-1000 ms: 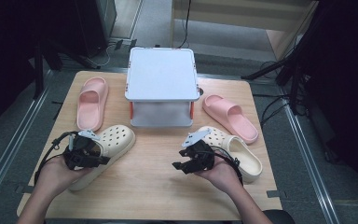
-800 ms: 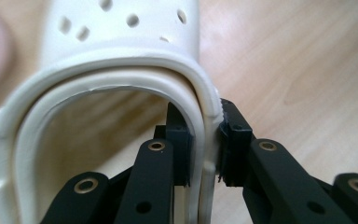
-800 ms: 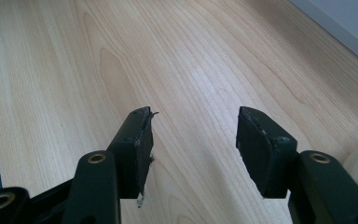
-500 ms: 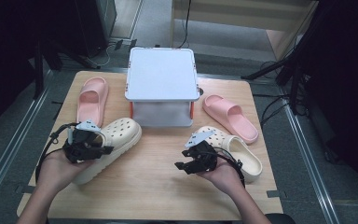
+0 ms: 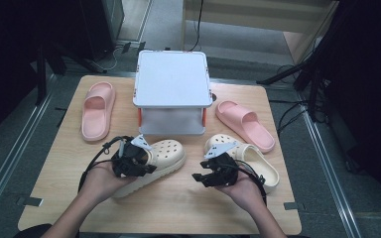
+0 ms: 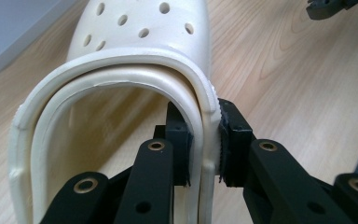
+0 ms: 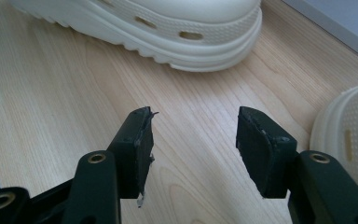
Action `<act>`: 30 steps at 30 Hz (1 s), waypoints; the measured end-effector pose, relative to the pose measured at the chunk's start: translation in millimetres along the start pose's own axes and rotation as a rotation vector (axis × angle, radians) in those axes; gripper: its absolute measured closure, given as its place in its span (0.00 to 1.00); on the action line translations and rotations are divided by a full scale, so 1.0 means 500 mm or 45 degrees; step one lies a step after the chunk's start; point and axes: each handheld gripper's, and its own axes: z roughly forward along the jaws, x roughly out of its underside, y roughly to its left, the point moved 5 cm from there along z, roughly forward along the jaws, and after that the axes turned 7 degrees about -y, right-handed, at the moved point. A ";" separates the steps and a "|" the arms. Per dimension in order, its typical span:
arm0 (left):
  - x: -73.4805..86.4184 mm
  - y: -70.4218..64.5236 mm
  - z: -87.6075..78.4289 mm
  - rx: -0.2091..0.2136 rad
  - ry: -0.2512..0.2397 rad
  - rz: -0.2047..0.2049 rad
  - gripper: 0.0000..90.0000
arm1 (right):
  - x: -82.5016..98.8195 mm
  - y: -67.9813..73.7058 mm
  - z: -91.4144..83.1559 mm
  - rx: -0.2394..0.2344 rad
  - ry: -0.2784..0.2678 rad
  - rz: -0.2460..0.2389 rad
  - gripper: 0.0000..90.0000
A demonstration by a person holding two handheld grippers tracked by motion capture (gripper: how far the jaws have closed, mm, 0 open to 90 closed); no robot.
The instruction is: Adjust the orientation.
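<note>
Surface: light wooden table [image 5: 178, 208], square-ish, on a grey floor [image 5: 10, 163] with dark cables trailing at 12 and 2 o'clock. Dark equipment stands around the edges of the room; too dim to tell what it is.

On the table: a white lidded box [image 5: 171, 94] at 12 o'clock. One pink slide [image 5: 97, 110] lies at 10 o'clock, a second pink slide [image 5: 244, 125] at 2 o'clock, well apart with the box between them.

Left gripper [image 6: 204, 147]: jaws have just been closing and now pinch the side wall of the left cream clog [image 5: 161, 158], one pad [image 6: 179, 142] inside the shoe opening, the other pressed on the outer rim. That clog sits near table centre, at about 7 o'clock from the box, toe pointing toward 2 o'clock. The heel end looks slightly raised off the wood, though the angle makes that unsure. In the high view the left gripper [image 5: 131, 161] covers the clog's heel.

Right gripper [image 7: 193, 147]: jaws stand wide apart over bare wood, nothing between them, touching nothing. In the high view it [image 5: 218, 171] hangs at 5 o'clock, just beside the right cream clog [image 5: 258, 161], which lies flat.
</note>
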 end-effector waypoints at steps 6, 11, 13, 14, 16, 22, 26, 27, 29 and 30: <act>-0.001 -0.021 0.033 0.042 0.042 0.048 0.86 | 0.008 0.002 -0.005 0.017 -0.003 0.008 0.52; 0.004 -0.025 0.041 0.058 0.049 0.056 0.85 | 0.007 0.007 -0.003 0.013 -0.010 -0.002 0.52; 0.007 -0.025 0.041 0.094 0.046 0.049 0.79 | 0.004 0.010 0.004 0.008 -0.026 0.014 0.52; 0.007 -0.025 0.041 0.094 0.046 0.049 0.73 | 0.004 0.010 0.004 0.008 -0.026 0.014 0.52; 0.010 -0.024 0.031 0.085 0.047 0.031 0.59 | -0.003 0.014 0.009 0.000 -0.054 0.007 0.52; 0.017 -0.018 -0.022 0.096 -0.008 0.007 0.58 | -0.015 0.015 0.017 -0.013 -0.098 0.012 0.54; 0.026 0.003 -0.066 0.087 -0.035 -0.013 0.75 | -0.020 0.016 0.022 -0.022 -0.103 0.022 0.63; 0.029 0.009 -0.076 0.088 -0.036 -0.019 0.75 | -0.022 0.017 0.024 -0.025 -0.102 0.024 0.66; 0.038 0.028 -0.099 0.036 -0.043 -0.010 0.87 | -0.028 0.021 0.031 -0.041 -0.100 0.019 0.74; 0.038 0.028 -0.099 0.036 -0.043 -0.010 0.89 | -0.030 0.023 0.034 -0.047 -0.097 0.015 0.75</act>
